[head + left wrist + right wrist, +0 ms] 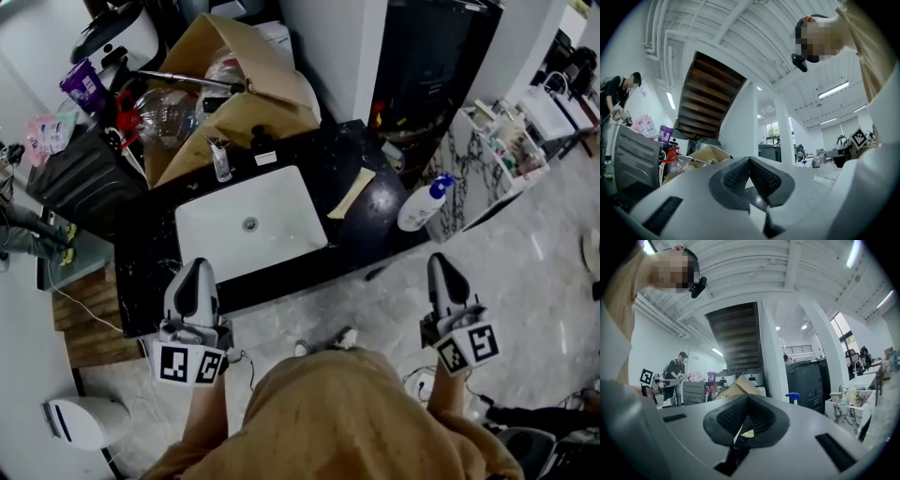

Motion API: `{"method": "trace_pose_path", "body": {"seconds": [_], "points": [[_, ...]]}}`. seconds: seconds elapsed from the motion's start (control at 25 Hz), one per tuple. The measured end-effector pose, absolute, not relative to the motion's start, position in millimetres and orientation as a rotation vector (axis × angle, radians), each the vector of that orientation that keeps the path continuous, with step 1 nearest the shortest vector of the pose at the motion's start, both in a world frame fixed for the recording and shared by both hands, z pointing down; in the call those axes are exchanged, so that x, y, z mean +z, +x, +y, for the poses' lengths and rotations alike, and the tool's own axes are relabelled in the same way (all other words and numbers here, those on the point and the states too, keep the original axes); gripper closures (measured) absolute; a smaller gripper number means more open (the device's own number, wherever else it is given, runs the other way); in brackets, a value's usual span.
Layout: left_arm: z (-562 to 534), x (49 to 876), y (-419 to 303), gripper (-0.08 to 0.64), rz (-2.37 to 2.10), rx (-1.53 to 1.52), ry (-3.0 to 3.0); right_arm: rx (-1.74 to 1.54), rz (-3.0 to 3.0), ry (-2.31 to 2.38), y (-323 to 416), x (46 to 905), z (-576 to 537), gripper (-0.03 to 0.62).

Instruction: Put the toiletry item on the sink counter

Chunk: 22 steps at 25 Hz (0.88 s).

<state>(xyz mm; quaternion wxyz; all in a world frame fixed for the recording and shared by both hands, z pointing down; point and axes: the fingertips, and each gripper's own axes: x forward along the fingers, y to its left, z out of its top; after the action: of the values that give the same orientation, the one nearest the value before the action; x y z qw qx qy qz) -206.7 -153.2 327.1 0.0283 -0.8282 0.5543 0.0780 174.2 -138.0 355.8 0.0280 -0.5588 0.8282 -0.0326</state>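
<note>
From the head view, a white bottle [424, 204] with a blue pump top lies tilted at the right end of the dark surface [150, 253]. It is fat and smooth, and its blue top points up and to the right. A white sink [251, 225] sits in the middle of the surface. A brown cardboard box [234, 108] is behind the sink. The left gripper [196, 266] and the right gripper [438, 259] hang in front of the surface, well apart from the bottle.

In the left gripper view, the left gripper [749, 160] has its jaws pressed together with nothing in them.

In the right gripper view, the right gripper [747, 397] has its jaws together too, and they hold nothing. Only the bottle's [792, 395] blue top peeks over the gripper.
</note>
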Motion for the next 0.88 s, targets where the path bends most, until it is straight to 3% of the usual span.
{"method": "trace_pose_path", "body": {"seconds": [0.88], "points": [[-154.3, 348.2, -199.7, 0.557, 1.624, 0.262, -2.651, -0.104, 2.552, -1.701, 134.5, 349.8, -120.2, 0.588]]}}
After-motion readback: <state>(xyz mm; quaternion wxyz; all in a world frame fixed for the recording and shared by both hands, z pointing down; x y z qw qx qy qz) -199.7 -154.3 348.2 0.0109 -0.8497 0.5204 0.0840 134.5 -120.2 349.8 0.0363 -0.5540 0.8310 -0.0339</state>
